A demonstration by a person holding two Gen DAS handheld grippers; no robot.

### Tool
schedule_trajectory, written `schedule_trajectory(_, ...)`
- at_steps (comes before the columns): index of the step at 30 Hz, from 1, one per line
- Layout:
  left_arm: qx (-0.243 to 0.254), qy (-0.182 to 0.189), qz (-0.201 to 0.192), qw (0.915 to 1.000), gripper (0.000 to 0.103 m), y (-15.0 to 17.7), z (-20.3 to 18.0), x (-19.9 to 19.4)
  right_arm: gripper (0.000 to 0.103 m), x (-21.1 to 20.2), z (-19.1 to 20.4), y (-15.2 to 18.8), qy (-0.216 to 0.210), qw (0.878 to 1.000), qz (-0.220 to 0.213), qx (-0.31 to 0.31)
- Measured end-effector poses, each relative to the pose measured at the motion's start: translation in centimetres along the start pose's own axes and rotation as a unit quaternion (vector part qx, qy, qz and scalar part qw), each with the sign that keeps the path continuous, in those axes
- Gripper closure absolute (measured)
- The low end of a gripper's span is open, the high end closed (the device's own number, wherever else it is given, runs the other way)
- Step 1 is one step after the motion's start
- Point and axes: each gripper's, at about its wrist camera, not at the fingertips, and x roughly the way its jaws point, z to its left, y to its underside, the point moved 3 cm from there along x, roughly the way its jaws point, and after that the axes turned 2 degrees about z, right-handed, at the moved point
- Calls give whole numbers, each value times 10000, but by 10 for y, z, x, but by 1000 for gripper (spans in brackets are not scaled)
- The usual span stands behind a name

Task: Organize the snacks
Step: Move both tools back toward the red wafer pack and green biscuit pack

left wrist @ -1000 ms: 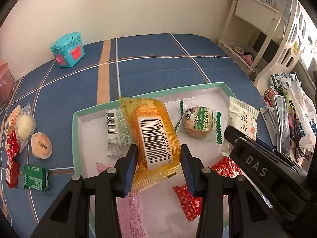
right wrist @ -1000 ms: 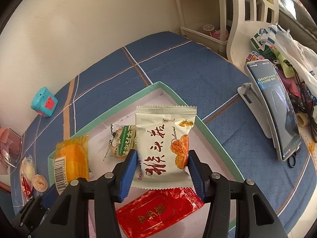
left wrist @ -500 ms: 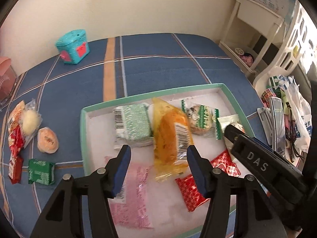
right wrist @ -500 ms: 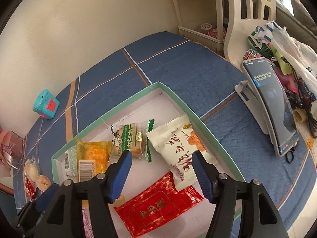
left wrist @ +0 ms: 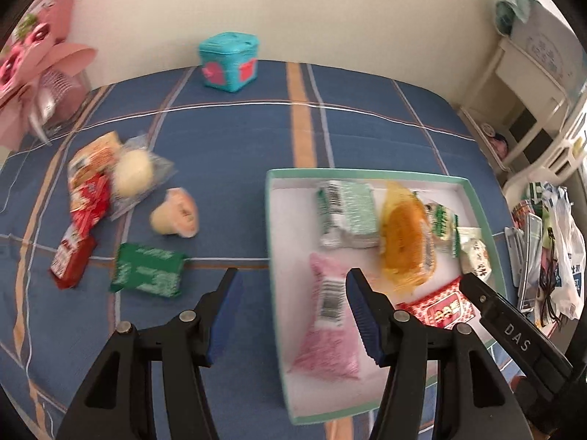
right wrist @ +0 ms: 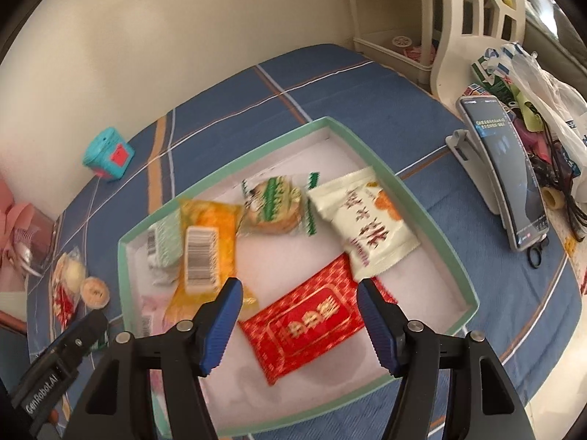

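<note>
Left wrist view looks down on a worktop (left wrist: 367,124) under a blue plaid cloth, and the left claw (left wrist: 293,315) hangs over it with both jaws apart and nothing between them. Its gap straddles the left wall of a shallow box (left wrist: 273,256) with a mint-green rim. Inside the box, just ahead of the claw's right finger, lies a pink packet (left wrist: 326,330); beyond it sit a pale green packet (left wrist: 348,216) and an orange packet (left wrist: 405,242), with a green-and-white wrapped cake (left wrist: 444,223) and a white packet (left wrist: 475,253) further right. A red packet (left wrist: 440,308) lies right of the claw, next to the tip of the other tool. Loose snacks remain outside the box, ahead and left of the claw: a dark green packet (left wrist: 148,269) nearest, a round pastry (left wrist: 176,214), a clear-wrapped pale bun (left wrist: 134,174) and red sachets (left wrist: 79,242). Far ahead stands a small teal box (left wrist: 229,60).

Right wrist view shows the right claw (right wrist: 297,317), released as well, poised above the red packet (right wrist: 312,319); the pads do not touch it. The white packet (right wrist: 367,220) lies ahead and to the right, the orange packet (right wrist: 205,253) ahead and to the left. Off to the right, outside the box, a phone (right wrist: 510,176) leans on a stand.
</note>
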Motion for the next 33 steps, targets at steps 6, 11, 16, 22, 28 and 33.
schedule_trajectory(6,-77,-101,-50,9999,43,10,20,-11,35,-9,11,16,-28,9999,29,-108)
schedule_trajectory(11,-276,-73,-78,9996,23,20,37,-19,33,-20,22,26,1,9994,-52,-340)
schedule_trajectory(16,-367,-132,-140,9991,22,27,53,-28,29,-33,32,35,37,9985,-159,-523)
schedule_trajectory(22,-441,-357,-266,9980,17,33,75,-41,21,-46,46,47,54,9967,-298,-754)
schedule_trajectory(28,-548,-559,-334,9964,8,36,99,-50,6,-54,65,56,11,9944,-421,-974)
schedule_trajectory(33,-749,-752,-406,9935,4,36,119,-57,0,-54,83,63,-52,9924,-421,-1158)
